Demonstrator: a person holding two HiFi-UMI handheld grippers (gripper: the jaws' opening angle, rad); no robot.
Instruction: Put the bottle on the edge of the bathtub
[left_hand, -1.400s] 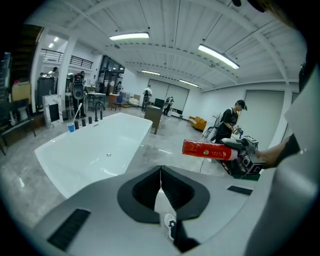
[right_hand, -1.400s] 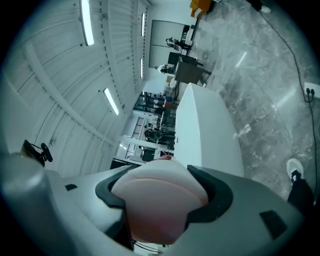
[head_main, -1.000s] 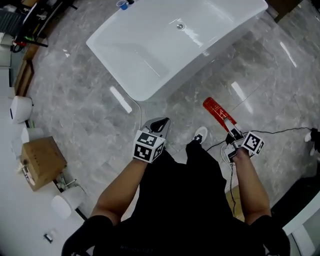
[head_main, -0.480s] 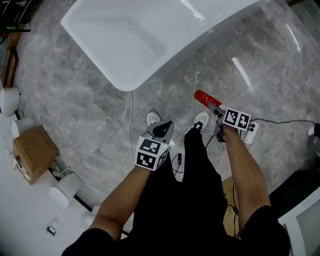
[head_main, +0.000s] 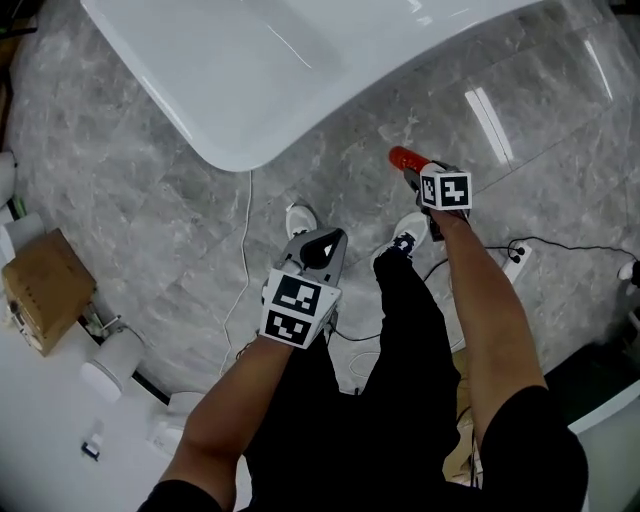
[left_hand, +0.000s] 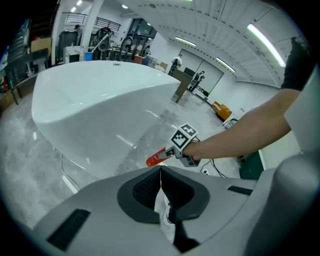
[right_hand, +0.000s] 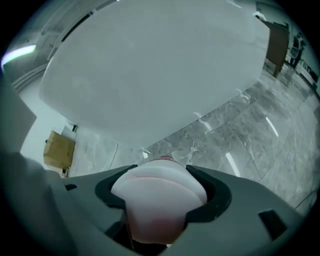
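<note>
One white bathtub (head_main: 250, 80) stands on the grey stone floor (head_main: 150, 220), and one red bottle (head_main: 405, 158) is not on its edge. The bottle is in the air over the floor, just beside the tub's curved outer wall. The right gripper (head_main: 418, 172) has its two jaws clamped on the bottle's body, which fills the gap between them in the right gripper view. The left gripper (head_main: 322, 245) hangs lower, near the person's two shoes (head_main: 300, 218), jaws pressed together with nothing between them. One cardboard box (head_main: 40, 290) sits well apart at the left.
</note>
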